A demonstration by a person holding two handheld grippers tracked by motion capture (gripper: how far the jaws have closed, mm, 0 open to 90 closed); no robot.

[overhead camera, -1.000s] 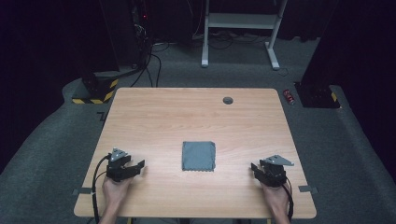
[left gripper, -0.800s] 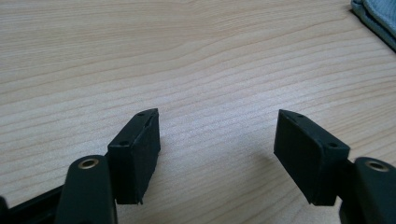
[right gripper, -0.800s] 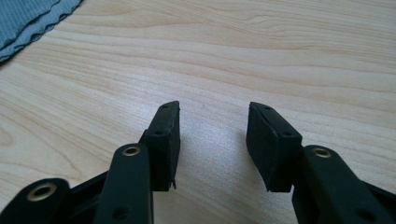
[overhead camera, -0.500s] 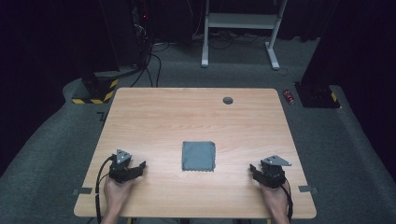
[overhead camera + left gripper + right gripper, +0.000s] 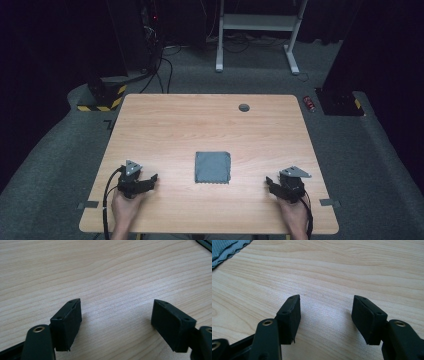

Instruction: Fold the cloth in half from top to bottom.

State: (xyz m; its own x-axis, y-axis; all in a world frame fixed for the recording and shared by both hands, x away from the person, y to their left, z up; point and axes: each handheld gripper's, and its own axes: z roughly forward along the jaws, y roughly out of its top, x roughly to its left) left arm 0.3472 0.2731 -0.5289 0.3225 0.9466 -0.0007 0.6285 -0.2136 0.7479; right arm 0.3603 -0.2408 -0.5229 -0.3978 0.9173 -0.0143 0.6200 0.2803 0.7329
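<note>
Both forearms come in from the near edge of the table (image 5: 150, 115), each hand wrapped around its gripper and set low over the wood. The left gripper (image 5: 150, 179) sits near the front left corner, pointing inward toward the middle; its jaws stand spread wide (bare wood grain between them in the left gripper view (image 5: 116, 315)). The right gripper (image 5: 270, 184) sits near the front right corner, likewise pointing inward, and its jaws have just been opening, now spread wide with nothing between them (image 5: 325, 312). The cloth (image 5: 213, 167), grey and folded square, lies flat between the two grippers, well apart from both, slightly farther up the table. Its scalloped edge shows at the top left of the right gripper view (image 5: 227, 250).
</note>
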